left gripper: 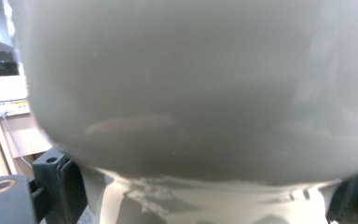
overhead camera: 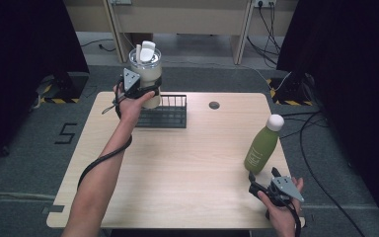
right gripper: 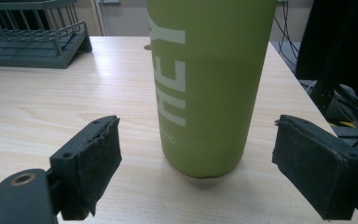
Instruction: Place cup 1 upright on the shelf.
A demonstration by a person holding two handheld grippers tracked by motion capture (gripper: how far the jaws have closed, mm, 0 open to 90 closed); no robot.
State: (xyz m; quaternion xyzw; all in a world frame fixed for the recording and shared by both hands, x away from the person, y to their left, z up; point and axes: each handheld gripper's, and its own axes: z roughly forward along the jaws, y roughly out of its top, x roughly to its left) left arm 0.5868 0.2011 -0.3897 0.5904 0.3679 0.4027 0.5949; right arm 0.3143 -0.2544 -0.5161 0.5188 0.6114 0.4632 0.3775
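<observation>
Left gripper (overhead camera: 139, 88) clamped on the pale cup (overhead camera: 147, 76), right gripper (overhead camera: 264, 185) standing open before the green bottle (overhead camera: 262, 148).

We judge the work about half way: our left jaws grip the cup, with its white lid and spout, by its lower body and hold it up in the air above the far left of the table (overhead camera: 177, 168), over the dark wire rack (overhead camera: 165, 112), so it has yet to be set down. Our right jaws are wide apart and touch nothing; the bottle stands upright just ahead of them near the right edge, ungrasped. Between cup and bottle we see bare wood, and nothing bars either path; only the rack sits close under the cup.
</observation>
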